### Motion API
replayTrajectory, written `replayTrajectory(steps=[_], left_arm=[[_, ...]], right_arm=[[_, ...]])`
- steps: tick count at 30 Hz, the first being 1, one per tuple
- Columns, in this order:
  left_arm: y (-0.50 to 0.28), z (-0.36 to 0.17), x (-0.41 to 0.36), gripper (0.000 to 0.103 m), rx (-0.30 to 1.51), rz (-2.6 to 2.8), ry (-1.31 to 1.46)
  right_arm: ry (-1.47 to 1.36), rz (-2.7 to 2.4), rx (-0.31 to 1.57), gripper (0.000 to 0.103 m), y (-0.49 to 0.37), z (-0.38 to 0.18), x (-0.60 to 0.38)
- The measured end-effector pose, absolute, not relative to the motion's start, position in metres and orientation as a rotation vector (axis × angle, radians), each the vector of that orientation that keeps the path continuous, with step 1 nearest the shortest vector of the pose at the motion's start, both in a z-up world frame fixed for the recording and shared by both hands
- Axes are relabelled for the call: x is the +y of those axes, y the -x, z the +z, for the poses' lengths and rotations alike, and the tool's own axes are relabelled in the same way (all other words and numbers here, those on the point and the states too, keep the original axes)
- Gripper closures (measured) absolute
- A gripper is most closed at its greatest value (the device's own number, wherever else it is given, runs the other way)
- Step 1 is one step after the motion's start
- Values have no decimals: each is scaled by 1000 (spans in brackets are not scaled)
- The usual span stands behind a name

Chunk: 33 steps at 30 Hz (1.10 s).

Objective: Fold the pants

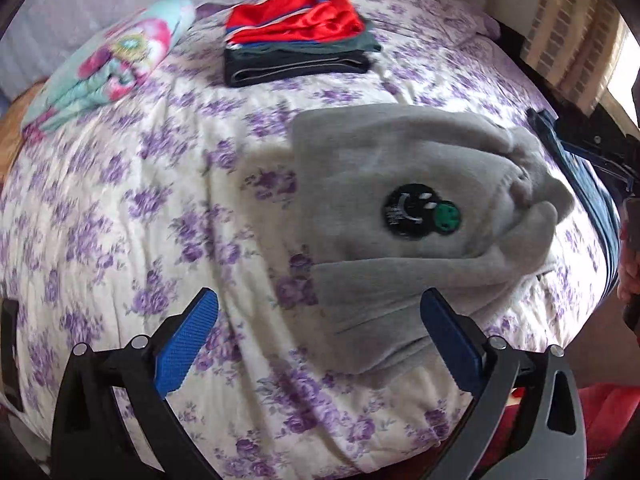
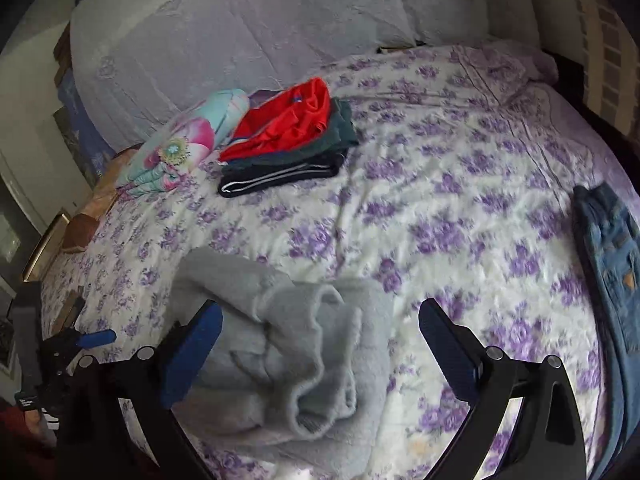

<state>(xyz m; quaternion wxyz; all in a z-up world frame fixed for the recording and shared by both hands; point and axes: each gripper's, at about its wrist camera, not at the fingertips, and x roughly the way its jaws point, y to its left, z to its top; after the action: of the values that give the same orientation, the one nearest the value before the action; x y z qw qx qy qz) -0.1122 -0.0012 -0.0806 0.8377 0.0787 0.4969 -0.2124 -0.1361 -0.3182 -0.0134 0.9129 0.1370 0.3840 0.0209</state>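
Observation:
Grey fleece pants (image 1: 404,216) with a black and green smiley patch (image 1: 420,216) lie bunched on the flowered bedspread (image 1: 140,208). My left gripper (image 1: 320,332) is open and empty, just short of their near edge. In the right wrist view the same grey pants (image 2: 288,344) lie crumpled right in front of my right gripper (image 2: 320,332), which is open and empty, its left finger (image 2: 192,352) close beside the cloth.
A stack of folded clothes with red shorts on top (image 1: 296,36) (image 2: 288,136) lies farther back. A folded flowered blanket (image 1: 108,64) (image 2: 188,140) lies beside it. Blue jeans (image 2: 612,264) (image 1: 576,184) lie at the bed's right edge. Pale pillows (image 2: 240,24) stand behind.

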Motion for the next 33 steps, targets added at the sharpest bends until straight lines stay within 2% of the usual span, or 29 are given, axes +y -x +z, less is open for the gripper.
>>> replayTrajectory(steps=[6, 11, 14, 16, 18, 19, 20, 24, 27, 31, 33], left_arm=[[100, -107, 26, 5, 1163, -446, 33], [105, -132, 9, 5, 1250, -543, 97], [109, -142, 2, 7, 1276, -575, 138], [109, -142, -1, 14, 1266, -583, 140], [108, -140, -2, 30, 1265, -615, 167], [108, -139, -3, 45, 1268, -642, 187], [107, -138, -5, 54, 1271, -669, 201], [116, -130, -9, 57, 1234, -669, 167], [122, -123, -3, 65, 1222, -707, 224], [132, -135, 9, 69, 1269, -709, 269], [131, -137, 17, 86, 1321, -690, 284]], right_arm=[[-283, 262, 873, 5, 45, -8, -264], [-194, 344, 1052, 18, -9, -43, -209], [-119, 356, 1120, 35, -17, -63, -189], [-83, 372, 1133, 55, -15, -69, -183], [-72, 398, 1112, 67, -10, -67, -183], [-57, 404, 1088, 74, -6, -62, -185], [-43, 405, 1063, 77, -1, -56, -187], [-89, 367, 995, 82, 7, -40, -215], [-194, 338, 991, 83, 4, -43, -236], [-275, 330, 974, 83, 7, -49, -241], [-273, 322, 955, 84, 13, -48, -241]])
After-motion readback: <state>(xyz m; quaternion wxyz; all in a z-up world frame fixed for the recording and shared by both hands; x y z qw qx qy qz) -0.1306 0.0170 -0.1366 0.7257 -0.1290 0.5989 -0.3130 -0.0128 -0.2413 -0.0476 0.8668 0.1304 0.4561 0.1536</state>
